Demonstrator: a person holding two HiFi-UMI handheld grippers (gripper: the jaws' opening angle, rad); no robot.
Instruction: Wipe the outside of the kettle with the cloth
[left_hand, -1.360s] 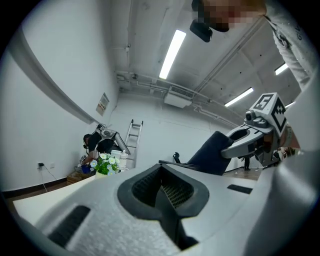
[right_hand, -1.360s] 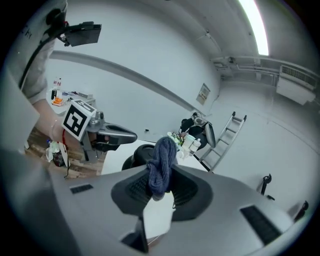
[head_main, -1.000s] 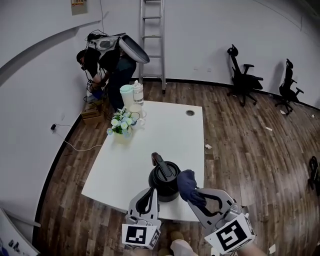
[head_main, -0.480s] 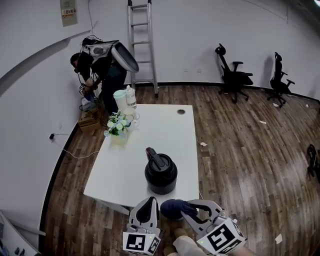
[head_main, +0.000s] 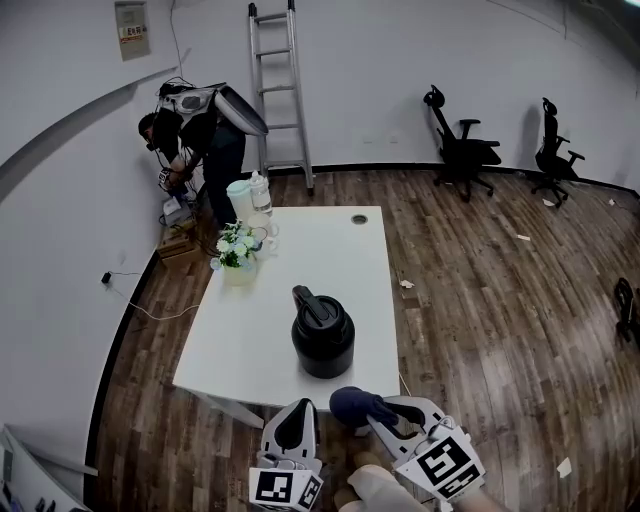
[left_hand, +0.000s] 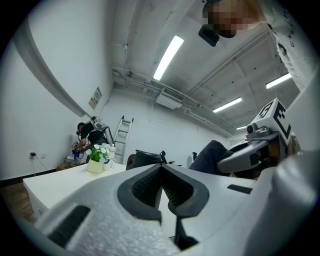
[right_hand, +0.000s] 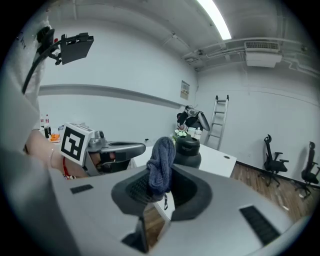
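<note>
Holding the cloth pinched tight in its jaws, the right gripper hangs just off the table, clear of the kettle. The kettle sits near the front edge. The left gripper is closed up, nothing in it.

left tool, jaws together, empty, right tool just beside it, jaws clamped on cloth
</note>
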